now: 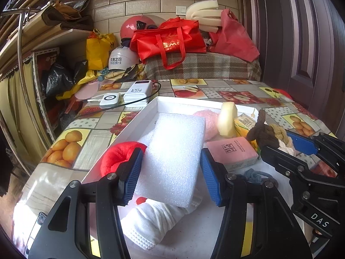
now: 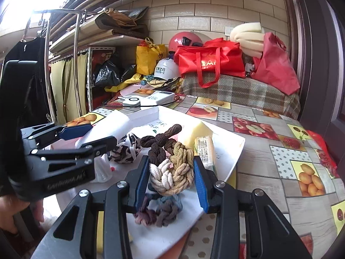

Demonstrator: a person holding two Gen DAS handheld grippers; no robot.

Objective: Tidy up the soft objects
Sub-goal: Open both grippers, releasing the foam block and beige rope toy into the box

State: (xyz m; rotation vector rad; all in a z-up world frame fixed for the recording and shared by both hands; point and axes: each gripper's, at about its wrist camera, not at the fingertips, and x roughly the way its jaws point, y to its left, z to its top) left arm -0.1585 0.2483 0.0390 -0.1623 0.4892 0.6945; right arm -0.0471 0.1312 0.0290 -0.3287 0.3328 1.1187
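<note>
My left gripper (image 1: 171, 172) is shut on a white foam block (image 1: 172, 159), held over a white shallow box (image 1: 142, 116). In the box lie a red plush piece (image 1: 116, 155), a pink fluffy item (image 1: 207, 125), a yellowish sponge (image 1: 226, 120) and rolled white cloth (image 1: 155, 222). My right gripper (image 2: 172, 177) is shut on a bundle of braided hair ties (image 2: 170, 164) in brown, tan and cream, held above more hair ties (image 2: 159, 211) on white paper (image 2: 226, 149). The right gripper also shows in the left wrist view (image 1: 286, 144).
A pink tissue pack (image 1: 232, 153) and a yellow tissue pack (image 1: 243, 125) lie by the box. A black-and-white scrunchie (image 2: 127, 151) lies near the left gripper's fingers (image 2: 75, 129). Power banks (image 1: 138, 92) with cable sit at the table's far side. Bags and helmets are piled behind.
</note>
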